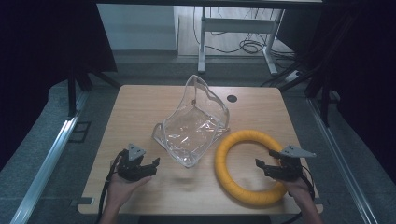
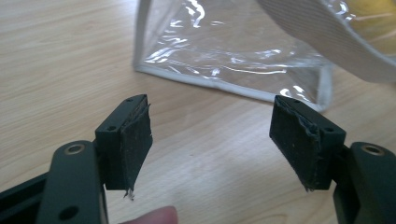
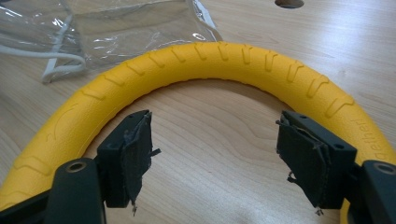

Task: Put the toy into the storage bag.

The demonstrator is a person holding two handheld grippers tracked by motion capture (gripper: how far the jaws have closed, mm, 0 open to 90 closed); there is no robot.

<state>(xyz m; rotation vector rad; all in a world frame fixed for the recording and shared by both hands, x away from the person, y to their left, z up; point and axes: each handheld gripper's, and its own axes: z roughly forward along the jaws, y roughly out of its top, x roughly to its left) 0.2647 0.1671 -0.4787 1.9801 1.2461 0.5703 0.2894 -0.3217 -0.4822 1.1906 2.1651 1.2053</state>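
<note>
Wood table (image 1: 140, 107), light grain, rounded corners, dark cable hole (image 1: 232, 98) near far edge, right of centre. Grey carpet floor (image 1: 60, 177) all round. Metal rails on floor: left rail (image 1: 46, 163) and right rail (image 1: 343, 163), both running near-to-far. Black curtains (image 1: 42, 56) left and right, v. dark. Far centre: pale wall (image 1: 137, 28), wood floor strip, grey desk frame (image 1: 238, 25) w/ two legs, black cables (image 1: 250, 45) tangled under it. Light dim, bluish.

Black two-jaw claws (image 1: 150, 164) – frayed pads (image 2: 137, 140), grey three-cornered plates (image 1: 136, 151), black cables (image 1: 106, 186)
</note>
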